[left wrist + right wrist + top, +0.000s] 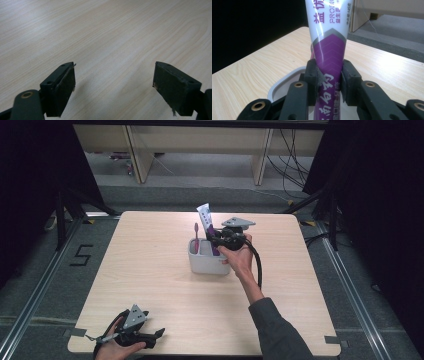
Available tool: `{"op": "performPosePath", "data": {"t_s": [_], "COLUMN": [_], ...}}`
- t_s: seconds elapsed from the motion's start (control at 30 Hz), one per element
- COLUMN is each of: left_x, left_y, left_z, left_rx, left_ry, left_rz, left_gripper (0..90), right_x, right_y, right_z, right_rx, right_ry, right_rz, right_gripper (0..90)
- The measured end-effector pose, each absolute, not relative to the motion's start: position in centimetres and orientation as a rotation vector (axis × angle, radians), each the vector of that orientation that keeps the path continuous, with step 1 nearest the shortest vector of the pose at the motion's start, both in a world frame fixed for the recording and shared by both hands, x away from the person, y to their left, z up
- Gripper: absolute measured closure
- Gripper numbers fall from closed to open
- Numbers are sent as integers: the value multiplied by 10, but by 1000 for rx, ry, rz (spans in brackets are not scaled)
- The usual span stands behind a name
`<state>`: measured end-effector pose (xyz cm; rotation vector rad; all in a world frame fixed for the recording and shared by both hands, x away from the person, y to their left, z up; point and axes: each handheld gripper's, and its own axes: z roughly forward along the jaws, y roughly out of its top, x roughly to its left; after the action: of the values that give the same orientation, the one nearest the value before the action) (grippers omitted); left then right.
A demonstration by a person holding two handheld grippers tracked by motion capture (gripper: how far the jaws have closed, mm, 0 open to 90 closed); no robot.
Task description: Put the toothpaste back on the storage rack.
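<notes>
Toothpaste tube (329,47) pinched upright in your right gripper (329,82) over the white holder (207,264): lower it straight in, then release. Left gripper (113,85) rests, jaws spread.

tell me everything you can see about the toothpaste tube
The toothpaste tube is a soft plastic-looking tube, white toward its flat crimped end and purple lower down, with a grey chevron band and printed lettering. It stands upright, crimped end up, its lower part inside the white holder near the table's middle. The right hand-held gripper is shut on its purple part, pads pressing both sides.
</notes>
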<state>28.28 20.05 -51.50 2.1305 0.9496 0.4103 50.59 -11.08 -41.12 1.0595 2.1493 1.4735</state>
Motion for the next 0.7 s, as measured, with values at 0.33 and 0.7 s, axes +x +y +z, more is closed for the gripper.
{"op": "performPosePath", "data": {"t_s": [0.33,0.7], "left_x": [283,282], "left_y": [200,200], "left_z": [-515,-516], "left_rx": [2139,2132], "left_ry": [946,948], "left_rz": [410,411], "left_gripper": [176,176], "right_x": [506,503], "right_y": [-114,-115], "right_z": [-420,-429], "right_rx": [1081,1112], "right_ry": [2164,2194], "right_rz": [1410,1385], "right_gripper": [705,701]}}
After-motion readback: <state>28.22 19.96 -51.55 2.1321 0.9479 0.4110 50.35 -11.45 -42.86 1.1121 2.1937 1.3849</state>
